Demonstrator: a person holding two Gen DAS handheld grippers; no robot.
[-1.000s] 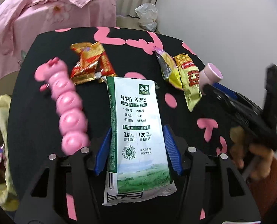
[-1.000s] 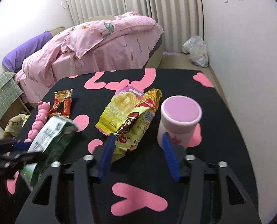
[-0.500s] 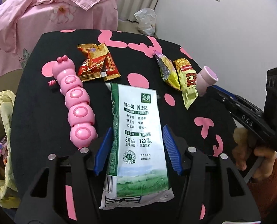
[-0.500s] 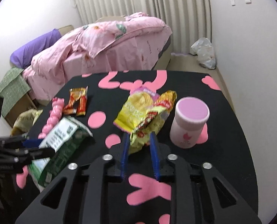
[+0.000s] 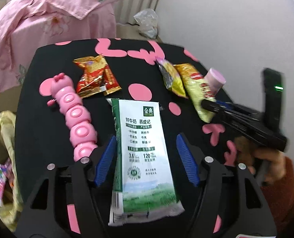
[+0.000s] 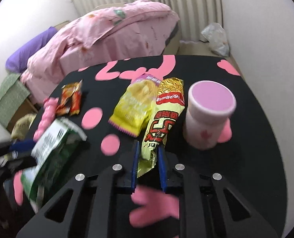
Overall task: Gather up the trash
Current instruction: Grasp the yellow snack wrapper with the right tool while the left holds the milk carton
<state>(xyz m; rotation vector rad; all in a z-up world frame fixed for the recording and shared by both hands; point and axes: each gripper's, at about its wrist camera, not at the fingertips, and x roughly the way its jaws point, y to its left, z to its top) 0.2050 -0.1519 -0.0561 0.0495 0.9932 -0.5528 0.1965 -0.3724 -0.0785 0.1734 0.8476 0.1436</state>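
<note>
A green-and-white milk carton lies lengthwise between the blue pads of my left gripper. Its jaws are opening, and a gap shows on each side of the carton. In the right wrist view the carton is blurred at the left. My right gripper is closing, and its pads press on the near end of a long yellow-and-red snack wrapper. The left wrist view shows the right gripper at that wrapper, held by a hand in an orange sleeve.
On the black table with pink shapes lie a yellow chip bag, red-gold wrappers and a pink caterpillar toy. A pink cup stands right of the held wrapper. A pink bed is behind.
My right gripper's jaws closed from wide apart onto the yellow-and-red wrapper. My left gripper's pads spread away from the milk carton's sides.
</note>
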